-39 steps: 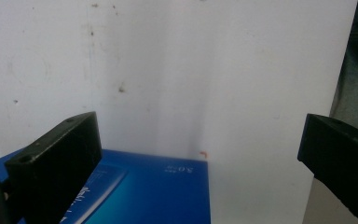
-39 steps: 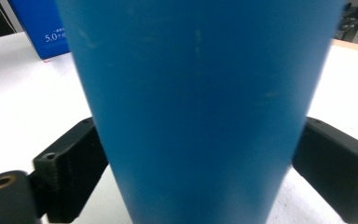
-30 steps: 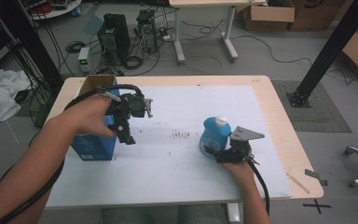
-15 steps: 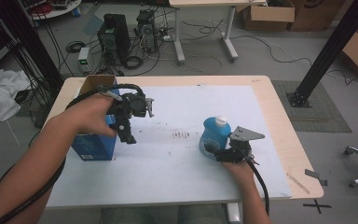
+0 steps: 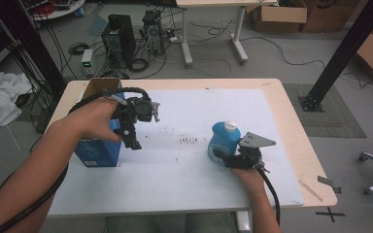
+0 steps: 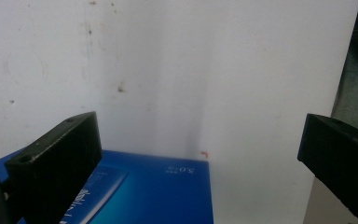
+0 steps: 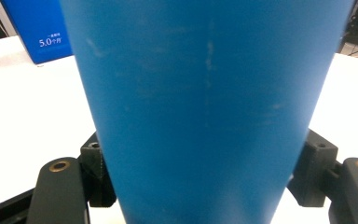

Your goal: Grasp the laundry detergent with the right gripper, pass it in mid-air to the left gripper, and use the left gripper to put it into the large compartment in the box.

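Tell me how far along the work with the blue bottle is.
Done: the right tongs are round the base of the blue bottle, their jaws just closing and against its sides in the right gripper view. In hand: the grip; the bottle stands upright on the white mat. Left: lifting or moving it. The left tongs hang open beside the blue box.

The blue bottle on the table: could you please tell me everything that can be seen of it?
The blue bottle is matt, plastic-looking, with a white cap and faint scuffs on its wall. It stands upright on the white table cover, toward the right side. The right claw has just been closing around its lower body; both jaws lie against its sides in the right gripper view. Nothing else touches it.
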The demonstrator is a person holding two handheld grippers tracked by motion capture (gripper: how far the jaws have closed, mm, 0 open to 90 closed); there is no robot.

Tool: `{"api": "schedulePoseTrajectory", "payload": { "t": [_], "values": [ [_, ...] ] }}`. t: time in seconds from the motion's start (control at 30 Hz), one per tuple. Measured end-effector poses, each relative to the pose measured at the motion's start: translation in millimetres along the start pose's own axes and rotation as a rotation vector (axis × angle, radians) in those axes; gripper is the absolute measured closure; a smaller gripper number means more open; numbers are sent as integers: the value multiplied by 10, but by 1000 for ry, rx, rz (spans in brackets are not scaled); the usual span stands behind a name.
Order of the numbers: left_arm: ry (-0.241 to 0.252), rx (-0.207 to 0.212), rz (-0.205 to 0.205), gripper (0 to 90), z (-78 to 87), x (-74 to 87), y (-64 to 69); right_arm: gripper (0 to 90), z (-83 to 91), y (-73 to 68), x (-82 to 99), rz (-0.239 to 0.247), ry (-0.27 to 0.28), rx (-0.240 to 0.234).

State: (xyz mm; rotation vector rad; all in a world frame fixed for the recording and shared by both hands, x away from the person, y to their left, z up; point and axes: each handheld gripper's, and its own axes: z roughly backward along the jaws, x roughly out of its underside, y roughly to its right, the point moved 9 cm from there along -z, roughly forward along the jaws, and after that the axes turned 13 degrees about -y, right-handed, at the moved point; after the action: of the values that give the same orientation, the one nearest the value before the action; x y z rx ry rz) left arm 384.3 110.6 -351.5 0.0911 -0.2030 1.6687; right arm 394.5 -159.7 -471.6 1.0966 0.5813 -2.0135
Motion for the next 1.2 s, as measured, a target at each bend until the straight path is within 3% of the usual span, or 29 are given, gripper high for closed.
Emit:
{"api": "schedulePoseTrajectory", "payload": {
  "t": [0.77,0.9,1.2],
  "values": [
    [5,2,-8,1,-6,-52,28,436,17,-42,-16,36,-7,22],
    [7,4,-14,1,9,-75,54,445,34,-79,-38,60,-39,-21],
    [12,8,-33,1,70,-146,86,446,177,-270,-239,150,-20,-131]
  ]
}}
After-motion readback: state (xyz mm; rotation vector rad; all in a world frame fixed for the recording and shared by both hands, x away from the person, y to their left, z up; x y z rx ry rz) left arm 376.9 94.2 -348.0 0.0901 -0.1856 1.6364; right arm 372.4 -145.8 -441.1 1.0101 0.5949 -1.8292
